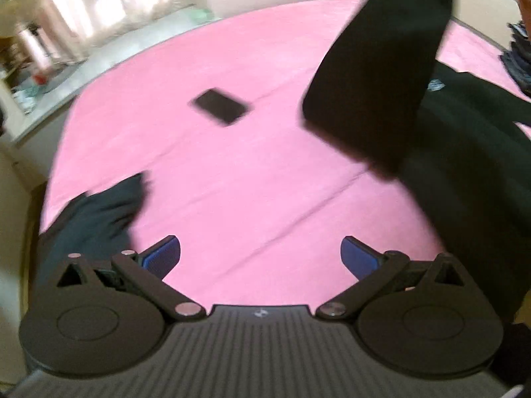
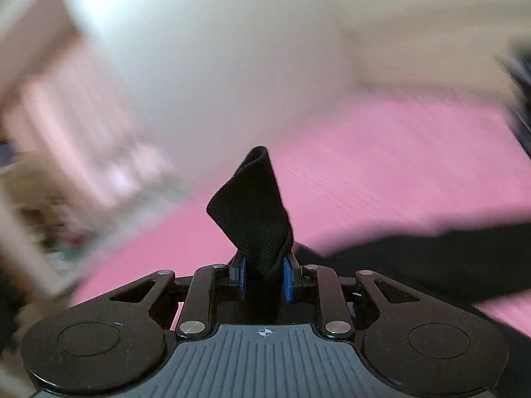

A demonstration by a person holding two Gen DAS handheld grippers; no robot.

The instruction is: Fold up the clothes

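Observation:
A black garment [image 1: 464, 152] lies on the right of the pink bed sheet [image 1: 232, 165]; one sleeve [image 1: 375, 66] is lifted high above it. My right gripper [image 2: 264, 273] is shut on the ribbed cuff of that black garment [image 2: 255, 212], which sticks up between the blue pads [image 2: 288, 278]. The rest of the garment [image 2: 431, 262] trails to the right. My left gripper [image 1: 260, 257] is open and empty, low over the sheet. A dark bundle of cloth [image 1: 96, 215] lies just left of its left finger [image 1: 162, 255].
A black phone [image 1: 220, 106] lies on the sheet beyond the left gripper. A stack of folded dark clothes [image 1: 517, 56] sits at the far right edge. The bed's far edge meets a grey floor [image 1: 132, 43] and a curtained window. The right wrist view is motion-blurred.

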